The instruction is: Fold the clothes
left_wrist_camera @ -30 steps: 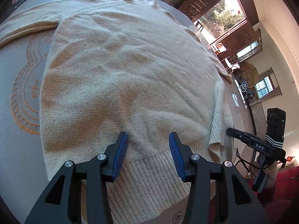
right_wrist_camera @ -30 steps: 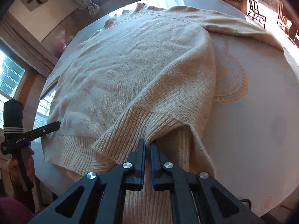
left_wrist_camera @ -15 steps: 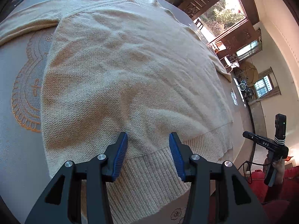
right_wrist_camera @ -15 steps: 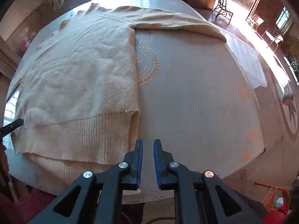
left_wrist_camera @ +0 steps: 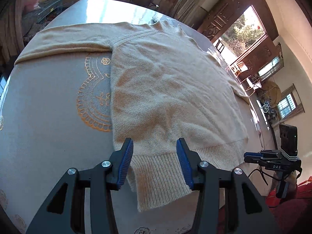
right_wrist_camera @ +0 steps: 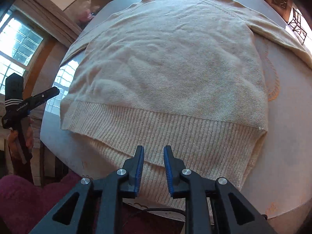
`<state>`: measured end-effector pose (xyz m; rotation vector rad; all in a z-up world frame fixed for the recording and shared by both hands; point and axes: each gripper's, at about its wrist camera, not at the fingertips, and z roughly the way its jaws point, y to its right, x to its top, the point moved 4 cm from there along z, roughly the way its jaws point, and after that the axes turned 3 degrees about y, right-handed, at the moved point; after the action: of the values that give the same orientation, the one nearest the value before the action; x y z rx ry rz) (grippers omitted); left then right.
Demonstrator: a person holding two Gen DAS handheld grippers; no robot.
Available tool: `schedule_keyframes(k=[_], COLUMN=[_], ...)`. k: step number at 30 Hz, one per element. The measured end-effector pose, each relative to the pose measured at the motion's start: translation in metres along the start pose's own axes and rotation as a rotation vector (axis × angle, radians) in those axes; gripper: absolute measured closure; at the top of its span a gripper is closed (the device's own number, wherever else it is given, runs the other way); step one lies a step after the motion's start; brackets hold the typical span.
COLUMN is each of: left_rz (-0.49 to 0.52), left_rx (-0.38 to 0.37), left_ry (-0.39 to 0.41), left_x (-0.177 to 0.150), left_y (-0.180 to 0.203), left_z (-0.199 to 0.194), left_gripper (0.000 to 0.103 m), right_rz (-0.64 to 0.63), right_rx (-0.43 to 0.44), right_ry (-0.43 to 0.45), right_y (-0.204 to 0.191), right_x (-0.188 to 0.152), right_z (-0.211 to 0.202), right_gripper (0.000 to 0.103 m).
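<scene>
A beige knit sweater (left_wrist_camera: 167, 89) lies flat on the round table, collar at the far side, one sleeve stretched out to the left. Its ribbed hem (left_wrist_camera: 158, 173) hangs toward the near edge. My left gripper (left_wrist_camera: 155, 152) is open and empty, jaws either side of the hem's left corner, above it. In the right wrist view the sweater (right_wrist_camera: 171, 58) fills the table, the ribbed hem (right_wrist_camera: 175, 132) nearest. My right gripper (right_wrist_camera: 154, 156) is open and empty, just above the hem's lower layer. Each gripper shows at the edge of the other's view, the right one (left_wrist_camera: 273, 159) and the left one (right_wrist_camera: 31, 101).
The table (left_wrist_camera: 44, 117) has a grey cloth with an orange embroidered medallion (left_wrist_camera: 95, 105) left of the sweater. Its near edge (right_wrist_camera: 282, 204) is close to both grippers. Chairs, windows and wooden doors stand around the room.
My right gripper let go of the hem fold, swung away to the bare table, then came back over the hem and opened. The hem now lies flat. My left gripper pulled back toward the near edge.
</scene>
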<state>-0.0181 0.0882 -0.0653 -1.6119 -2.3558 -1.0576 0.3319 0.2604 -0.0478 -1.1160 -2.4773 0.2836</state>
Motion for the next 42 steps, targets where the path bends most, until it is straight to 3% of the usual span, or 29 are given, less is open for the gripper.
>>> schedule_keyframes(k=[1, 3, 5, 12, 18, 23, 27, 29, 30, 35, 37, 40, 42], left_rz=[-0.019, -0.050, -0.087, -0.228, -0.221, -0.166, -0.186, -0.185, -0.191, -0.231, -0.215, -0.136, -0.095], left_rx=[-0.028, -0.080, -0.127, -0.276, -0.381, -0.401, -0.504, -0.562, -0.584, -0.681, -0.508, -0.171, -0.146], left_ry=[-0.011, -0.042, -0.054, 0.043, 0.105, 0.076, 0.024, 0.000, 0.006, 0.066, 0.069, 0.047, 0.057], left_x=[-0.008, -0.025, -0.040, -0.051, -0.044, -0.034, -0.028, -0.026, -0.022, 0.005, 0.010, 0.002, -0.006], left_y=[-0.002, -0.006, -0.011, -0.026, -0.027, -0.015, -0.005, 0.004, 0.007, 0.023, 0.014, -0.008, -0.012], left_z=[-0.004, -0.005, -0.006, 0.000, 0.014, 0.026, 0.031, 0.030, 0.025, -0.006, -0.006, 0.003, 0.006], left_gripper=[0.036, 0.025, 0.025, 0.025, 0.025, 0.025, 0.027, 0.035, 0.039, 0.037, 0.035, 0.035, 0.035], right_rz=[-0.016, -0.048, -0.048, -0.029, 0.010, 0.032, 0.048, 0.053, 0.059, 0.088, 0.094, 0.087, 0.088], right_rx=[0.013, 0.038, 0.050, 0.046, 0.026, 0.023, 0.017, 0.020, 0.021, 0.041, 0.054, 0.062, 0.071], right_ry=[-0.006, -0.020, -0.034, -0.074, -0.087, -0.106, -0.111, -0.104, -0.102, -0.082, -0.073, -0.066, -0.065], right_y=[-0.005, -0.015, -0.015, -0.005, 0.007, 0.012, 0.017, 0.019, 0.021, 0.036, 0.040, 0.045, 0.048], right_x=[0.002, 0.005, 0.008, 0.016, 0.010, 0.003, -0.001, 0.000, 0.000, 0.003, 0.005, 0.007, 0.008], right_z=[0.003, 0.010, 0.014, 0.030, 0.024, 0.021, 0.019, 0.018, 0.018, 0.012, 0.009, 0.005, 0.003], right_gripper=[0.083, 0.082, 0.082, 0.081, 0.079, 0.078, 0.077, 0.077, 0.077, 0.077, 0.077, 0.077, 0.077])
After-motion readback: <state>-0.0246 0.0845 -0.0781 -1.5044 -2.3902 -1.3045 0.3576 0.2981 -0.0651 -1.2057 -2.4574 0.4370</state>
